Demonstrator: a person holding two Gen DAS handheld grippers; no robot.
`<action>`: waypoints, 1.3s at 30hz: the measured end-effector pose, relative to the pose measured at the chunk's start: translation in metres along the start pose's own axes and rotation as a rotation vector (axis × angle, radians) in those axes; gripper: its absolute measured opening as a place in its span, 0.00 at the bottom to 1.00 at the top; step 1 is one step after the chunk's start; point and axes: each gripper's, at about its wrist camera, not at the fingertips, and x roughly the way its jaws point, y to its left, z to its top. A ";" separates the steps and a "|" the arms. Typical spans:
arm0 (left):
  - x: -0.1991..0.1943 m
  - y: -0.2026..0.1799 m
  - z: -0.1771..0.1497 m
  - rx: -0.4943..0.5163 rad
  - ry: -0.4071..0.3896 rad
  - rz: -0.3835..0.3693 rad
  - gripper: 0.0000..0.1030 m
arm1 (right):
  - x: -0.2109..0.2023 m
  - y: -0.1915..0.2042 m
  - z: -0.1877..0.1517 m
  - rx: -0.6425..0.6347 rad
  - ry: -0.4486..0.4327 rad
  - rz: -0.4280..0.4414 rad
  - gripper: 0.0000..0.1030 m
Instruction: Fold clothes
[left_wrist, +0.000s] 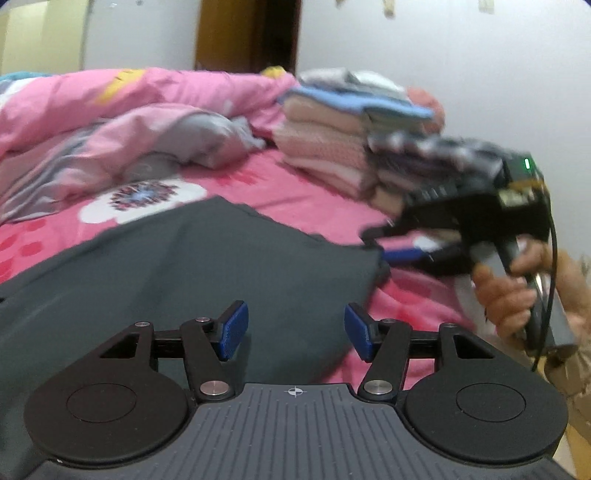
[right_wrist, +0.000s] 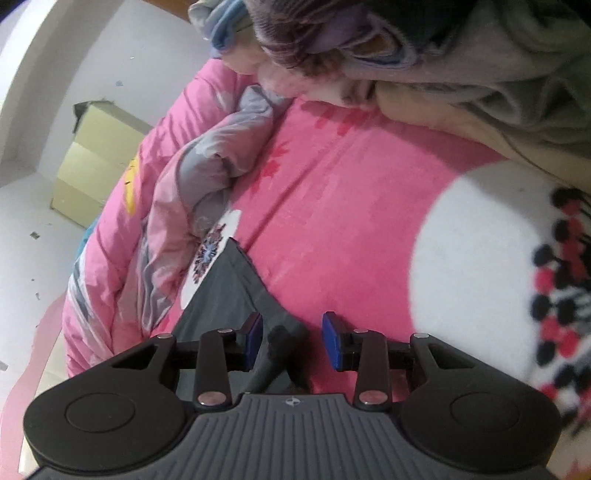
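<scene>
Dark grey garment (left_wrist: 192, 273) lies spread flat on the pink flowered bedsheet (left_wrist: 303, 206), reaching from under the left gripper (left_wrist: 295, 330) out toward 11 o'clock in the left wrist view. Its long axis appears to run 7 to 1 o'clock there, though the near end is cut off by the frame.

Left gripper: jaws wide apart, nothing between the blue pads, hovering over the cloth's near right part. The garment's right-hand edge ends near 2 o'clock of this gripper.

Right gripper (right_wrist: 291, 339): jaws parted, not clenched. A bunched corner of the grey garment rises between the pads at 12 o'clock, closer to the left pad; whether either pad touches it I cannot tell. From here the cloth narrows away toward 11 o'clock.

In the left wrist view the right gripper shows at 3 o'clock, blurred, held in a person's hand (left_wrist: 509, 291), tips right at the garment's right corner.

Judgement: the right gripper is nearer a graspable corner; the left has only flat cloth below it. Whether that corner is about to be pinched or has just been let go, one scene fits both.

Stack of folded clothes (left_wrist: 332, 147) at 1 o'clock, rumpled pink quilt (left_wrist: 122, 122) at 10 o'clock
</scene>
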 end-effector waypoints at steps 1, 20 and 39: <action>0.006 -0.006 0.000 0.015 0.014 -0.006 0.56 | 0.003 0.001 0.000 -0.011 0.001 0.007 0.37; -0.060 0.002 -0.054 0.156 0.042 0.173 0.56 | -0.048 0.014 -0.046 -0.067 0.024 0.055 0.44; -0.049 0.022 -0.071 0.275 -0.047 0.280 0.56 | 0.004 0.072 -0.083 -0.168 0.289 0.119 0.09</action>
